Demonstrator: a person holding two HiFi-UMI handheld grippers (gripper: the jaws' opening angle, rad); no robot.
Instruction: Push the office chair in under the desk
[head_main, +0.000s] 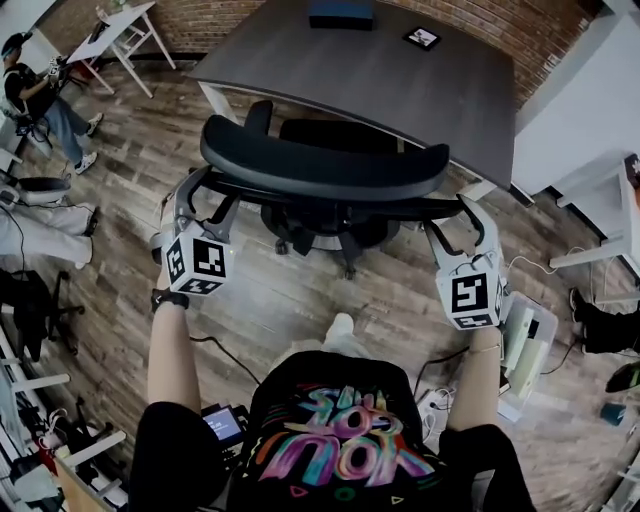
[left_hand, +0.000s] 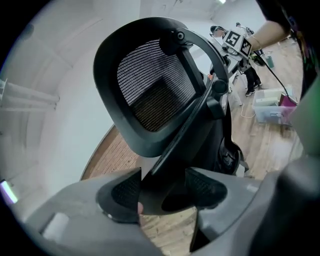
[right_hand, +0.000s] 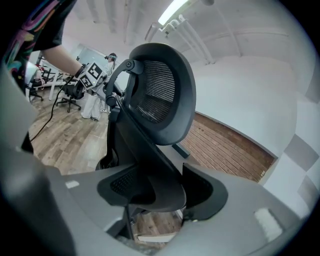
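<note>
While the left gripper (head_main: 205, 200) and right gripper (head_main: 458, 225) each clamp the backrest frame (head_main: 330, 205) of the office chair (head_main: 320, 160), whose seat sits at the desk's (head_main: 400, 80) front edge, an uneven shove could swivel it askew so it jams against the desk.

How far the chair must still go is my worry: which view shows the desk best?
The head view: the broad desk top lies ahead of the chair. The right gripper view shows a sliver beside the backrest; the left gripper view, almost nothing.
</note>
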